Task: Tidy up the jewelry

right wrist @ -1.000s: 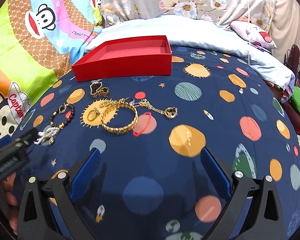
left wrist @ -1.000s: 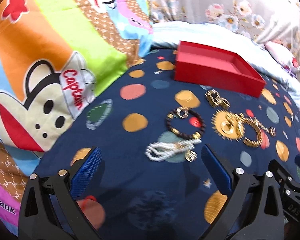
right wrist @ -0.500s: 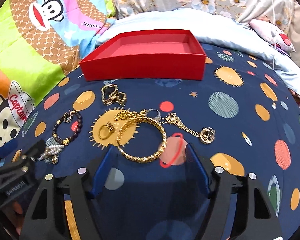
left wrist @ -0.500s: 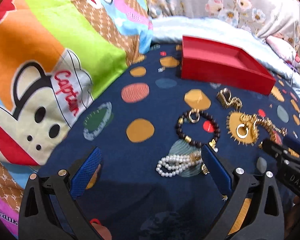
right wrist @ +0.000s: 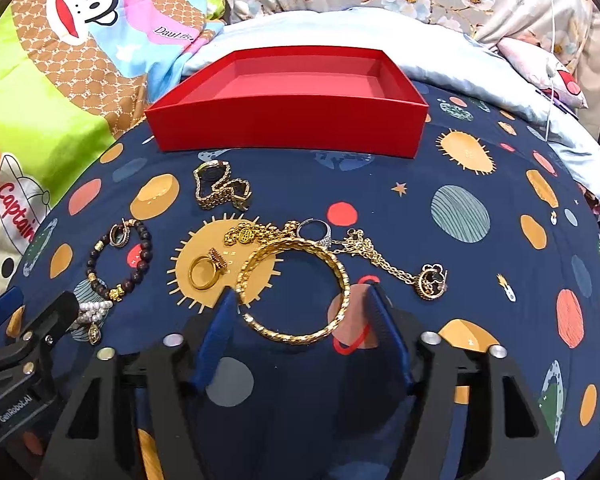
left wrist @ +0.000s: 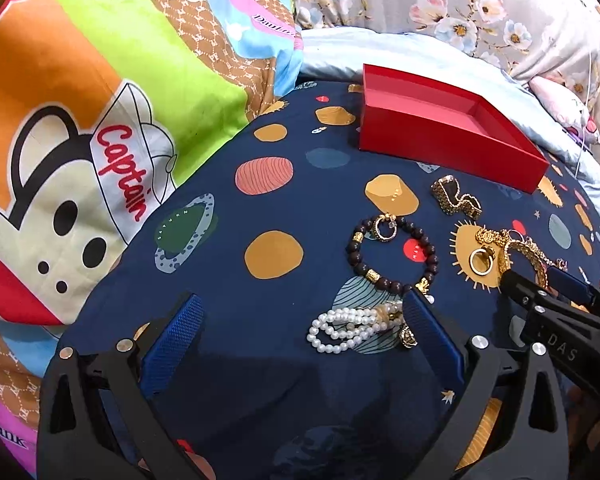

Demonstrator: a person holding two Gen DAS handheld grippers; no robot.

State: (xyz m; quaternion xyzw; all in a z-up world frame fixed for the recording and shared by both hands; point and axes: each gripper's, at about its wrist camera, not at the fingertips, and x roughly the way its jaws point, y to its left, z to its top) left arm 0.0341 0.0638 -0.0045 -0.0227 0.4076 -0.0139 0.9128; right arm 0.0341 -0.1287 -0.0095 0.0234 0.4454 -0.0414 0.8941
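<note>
Two grippers: both yours, low over the planet-print bedsheet [right wrist: 440, 184].
Right gripper [right wrist: 300, 300]: fingers closing around the gold bangle [right wrist: 300, 288], not yet pinching.
Left gripper [left wrist: 300, 312]: fingers spread, pearl bracelet [left wrist: 352, 328] between them.

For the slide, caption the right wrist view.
Right tool closing around a gold bangle on the planet-print bedsheet, the empty red box waiting behind.

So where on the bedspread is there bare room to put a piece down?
The red box is empty inside. Bedspread right of the gold necklace is bare, as is the stretch left of the bead bracelet. It is crowded in front of the box, around the gold bangle and rings.
</note>
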